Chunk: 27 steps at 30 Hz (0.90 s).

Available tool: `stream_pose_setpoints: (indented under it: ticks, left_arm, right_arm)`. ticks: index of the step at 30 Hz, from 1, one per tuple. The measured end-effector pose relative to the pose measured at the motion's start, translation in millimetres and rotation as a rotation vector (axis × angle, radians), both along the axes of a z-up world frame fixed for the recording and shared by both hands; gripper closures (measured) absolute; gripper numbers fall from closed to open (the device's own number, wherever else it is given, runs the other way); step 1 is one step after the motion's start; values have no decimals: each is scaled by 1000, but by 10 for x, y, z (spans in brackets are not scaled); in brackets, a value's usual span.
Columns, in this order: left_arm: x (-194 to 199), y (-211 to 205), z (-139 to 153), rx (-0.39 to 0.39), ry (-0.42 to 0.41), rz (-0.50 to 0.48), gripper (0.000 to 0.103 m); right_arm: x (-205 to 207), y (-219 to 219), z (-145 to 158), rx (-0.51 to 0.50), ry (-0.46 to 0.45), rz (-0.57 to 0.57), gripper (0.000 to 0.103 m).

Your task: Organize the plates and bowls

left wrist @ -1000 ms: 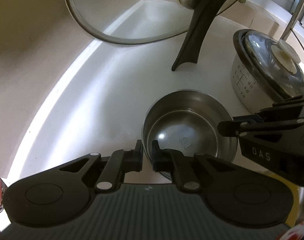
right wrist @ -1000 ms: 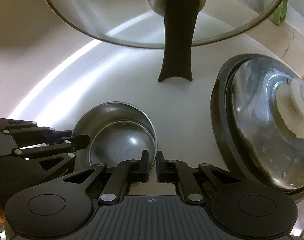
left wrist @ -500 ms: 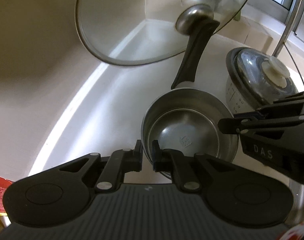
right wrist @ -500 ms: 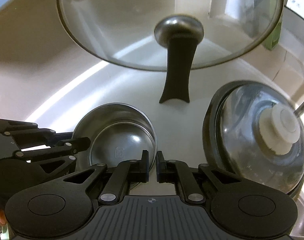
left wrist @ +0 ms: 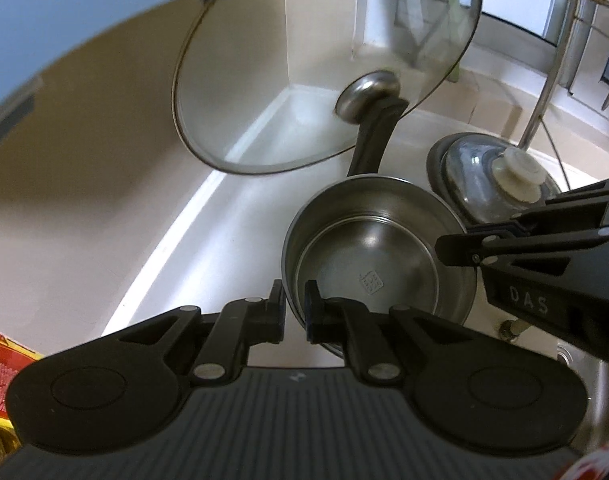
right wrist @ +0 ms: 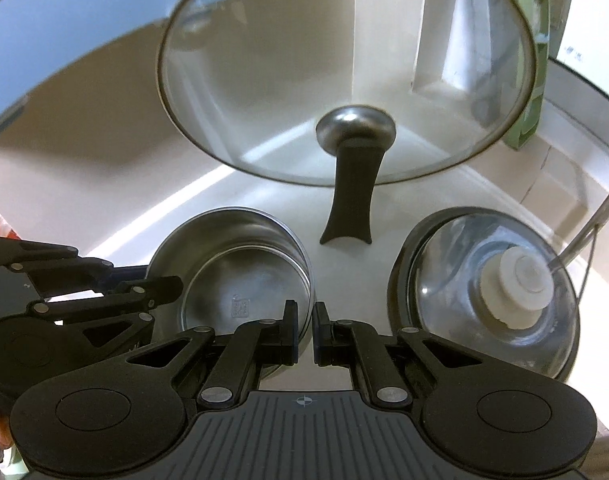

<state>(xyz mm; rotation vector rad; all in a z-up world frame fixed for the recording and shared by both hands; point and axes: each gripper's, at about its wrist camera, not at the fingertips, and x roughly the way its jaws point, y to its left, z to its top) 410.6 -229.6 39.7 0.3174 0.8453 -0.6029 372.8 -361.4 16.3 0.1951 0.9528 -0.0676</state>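
The left gripper [left wrist: 295, 307] is clamped on the near rim of the steel bowl [left wrist: 378, 256], one finger inside the wall and one outside. The right gripper [right wrist: 305, 330] grips the same bowl's rim on its right side, fingers pinching the wall. The bowl sits between the two grippers above the white counter [left wrist: 208, 264]. Behind the bowl leans a glass lid [right wrist: 344, 72] on its black handle; right of the bowl stands a lidded pot [right wrist: 484, 292].
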Motion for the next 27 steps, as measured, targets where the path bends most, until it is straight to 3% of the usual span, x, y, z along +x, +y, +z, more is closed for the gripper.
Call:
stream_pose_setpoints:
  ticks: [15, 27]
  left_arm:
    - [-483, 117, 366, -40, -68, -37, 95]
    - [-918, 127, 342, -46, -60, -71, 95]
  right_arm:
    - [-480, 23, 309, 0, -58, -5, 96]
    - [-928, 74, 354, -4, -38, -5, 96]
